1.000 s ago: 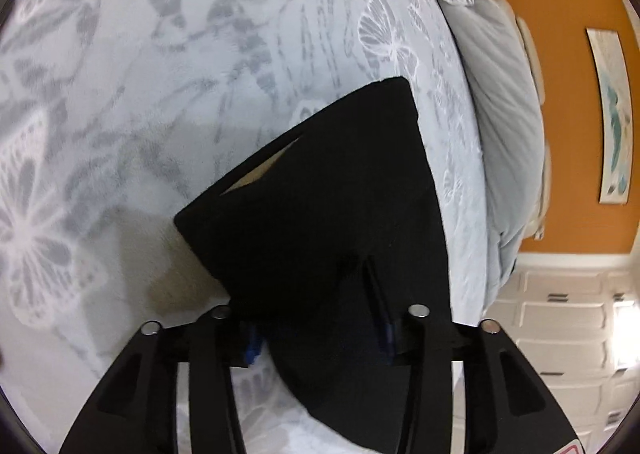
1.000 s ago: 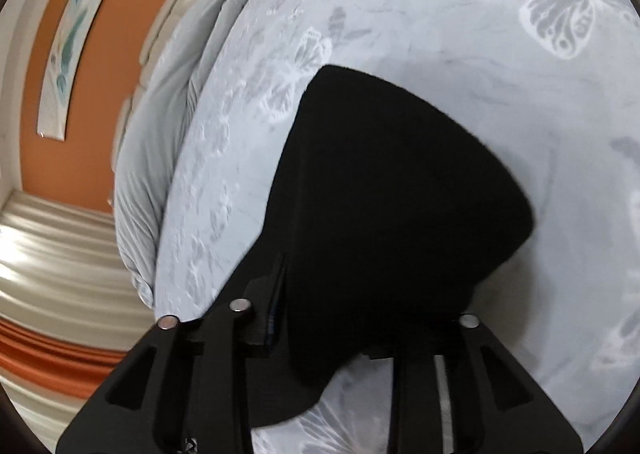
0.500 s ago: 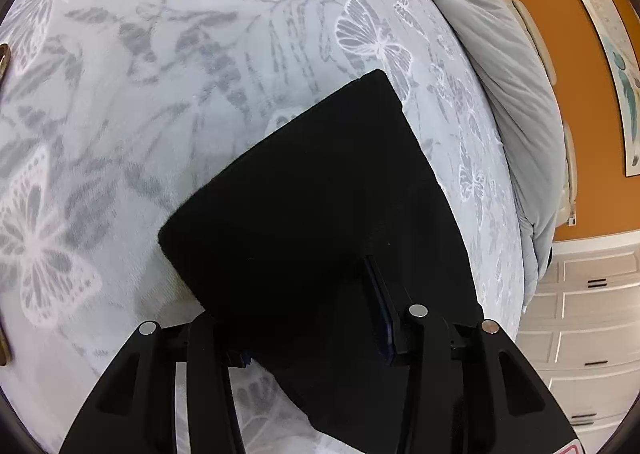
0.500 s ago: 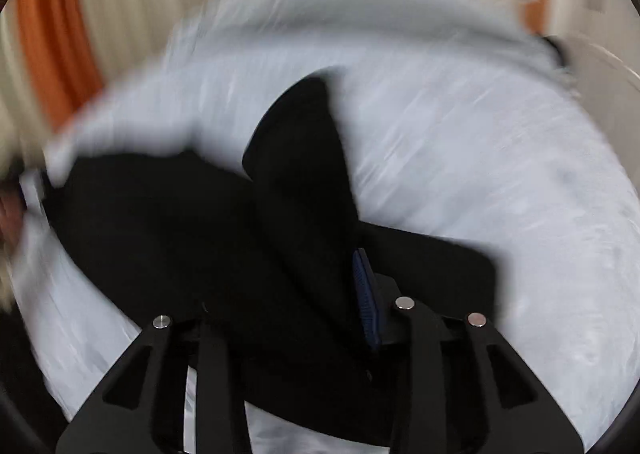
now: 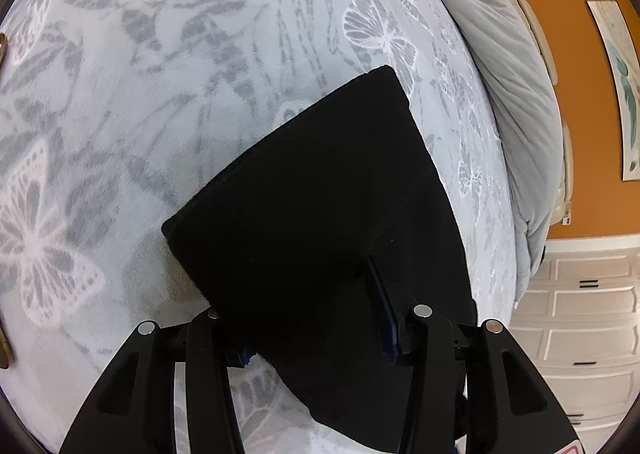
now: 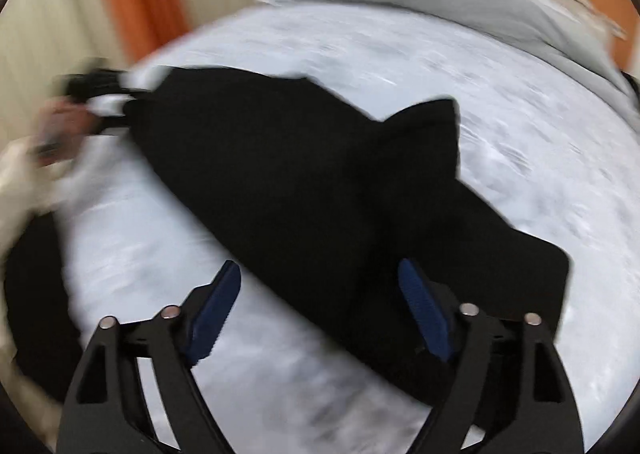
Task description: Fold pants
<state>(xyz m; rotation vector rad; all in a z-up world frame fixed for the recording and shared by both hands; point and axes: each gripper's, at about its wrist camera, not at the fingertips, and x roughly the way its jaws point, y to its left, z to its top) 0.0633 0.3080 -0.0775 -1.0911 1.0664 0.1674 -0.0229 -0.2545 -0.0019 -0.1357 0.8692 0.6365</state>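
The black pants (image 5: 320, 222) lie on the bed (image 5: 168, 66), on top of its pale blanket with white butterflies. In the left view they look like a thick, flat stack with a neat corner pointing away toward the grey pillow (image 5: 516, 102). The left tongs (image 5: 308, 318) sit low over the near end of the pants, and the cloth covers the space between their tips, so I cannot tell if they are pinching it or just resting there. The right tongs (image 6: 320, 294) are wide apart with nothing in them, and one blue pad (image 6: 424, 310) hangs right over the cloth. That picture is blurry, so small things are hard to make out. In it, one part of the pants sticks up in a point, and a long part stretches away toward the far edge of the bed, where the other tool is just a smear. I think that raised part could flop the wrong way and spoil the fold. A fast swing of the right tongs could also snag the cloth and drag the stack crooked. Around the pants the blanket has lots of open room on the side away from the pillow. On the pillow side there is less room, with white drawers (image 5: 576, 334) past the edge of the bed.
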